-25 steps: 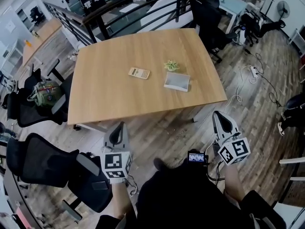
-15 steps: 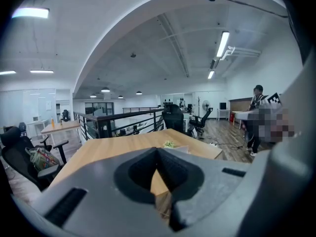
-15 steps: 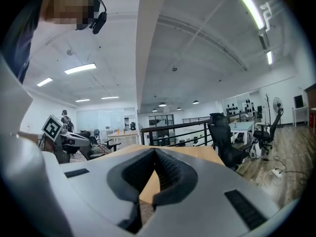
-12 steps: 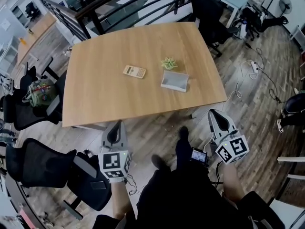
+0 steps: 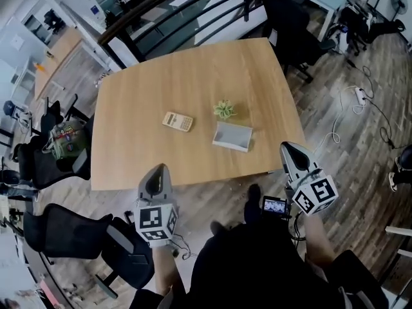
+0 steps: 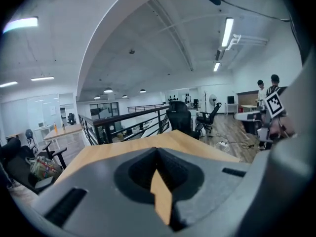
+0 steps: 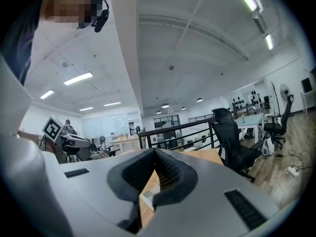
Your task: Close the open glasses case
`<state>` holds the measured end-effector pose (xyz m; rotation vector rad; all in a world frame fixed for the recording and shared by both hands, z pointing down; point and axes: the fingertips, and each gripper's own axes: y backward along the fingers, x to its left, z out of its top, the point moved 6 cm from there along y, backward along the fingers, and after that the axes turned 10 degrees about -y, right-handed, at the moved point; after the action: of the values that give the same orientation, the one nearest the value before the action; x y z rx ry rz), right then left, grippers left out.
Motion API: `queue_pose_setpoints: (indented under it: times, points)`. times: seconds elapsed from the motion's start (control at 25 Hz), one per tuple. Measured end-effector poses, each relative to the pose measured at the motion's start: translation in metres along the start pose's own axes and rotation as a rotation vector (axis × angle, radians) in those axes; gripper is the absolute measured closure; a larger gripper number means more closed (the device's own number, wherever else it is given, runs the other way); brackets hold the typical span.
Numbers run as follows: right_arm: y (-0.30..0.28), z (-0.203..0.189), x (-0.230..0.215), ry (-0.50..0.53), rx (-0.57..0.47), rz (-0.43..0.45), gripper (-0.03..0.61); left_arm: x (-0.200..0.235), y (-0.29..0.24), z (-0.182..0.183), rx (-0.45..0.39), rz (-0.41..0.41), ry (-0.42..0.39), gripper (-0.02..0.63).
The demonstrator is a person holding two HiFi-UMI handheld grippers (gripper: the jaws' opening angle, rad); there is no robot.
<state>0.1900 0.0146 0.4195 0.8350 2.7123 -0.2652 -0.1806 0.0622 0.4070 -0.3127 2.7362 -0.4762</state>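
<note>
The open glasses case, a pale grey box with its lid up, lies on the wooden table right of centre, near the front edge. My left gripper hangs over the floor just short of the table's front edge, its jaws shut and empty. My right gripper is at the table's front right corner, also shut with nothing in it, to the right of the case and a little nearer to me. In both gripper views the jaws meet at their tips, with the table top showing beyond them.
A small green plant and a beige calculator lie on the table behind and left of the case. Black office chairs stand at the left; another chair and a railing are behind the table. Cables trail on the floor at right.
Both grippers have moved forward toward the table; its front edge and the case are now closer to them. The jaws stayed shut.
</note>
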Motion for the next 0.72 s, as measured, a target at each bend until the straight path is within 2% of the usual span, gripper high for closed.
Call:
queue_pose_setpoints:
  times: [0.24, 0.44, 0.56, 0.72]
  points:
    - [-0.019, 0.014, -0.059, -0.033, 0.006, 0.043, 0.565, -0.028, -0.048, 0.036, 0.01, 0.027, -0.014, 0.612]
    - [-0.026, 0.006, -0.102, -0.046, 0.047, 0.052, 0.565, -0.055, -0.075, 0.05, 0.034, -0.01, -0.043, 0.612]
    - [-0.031, 0.0, -0.109, -0.041, 0.063, 0.052, 0.565, -0.056, -0.086, 0.055, 0.027, -0.014, -0.069, 0.612]
    - [-0.041, -0.001, -0.104, -0.039, 0.065, 0.045, 0.565, -0.05, -0.093, 0.056, -0.005, -0.017, -0.048, 0.612]
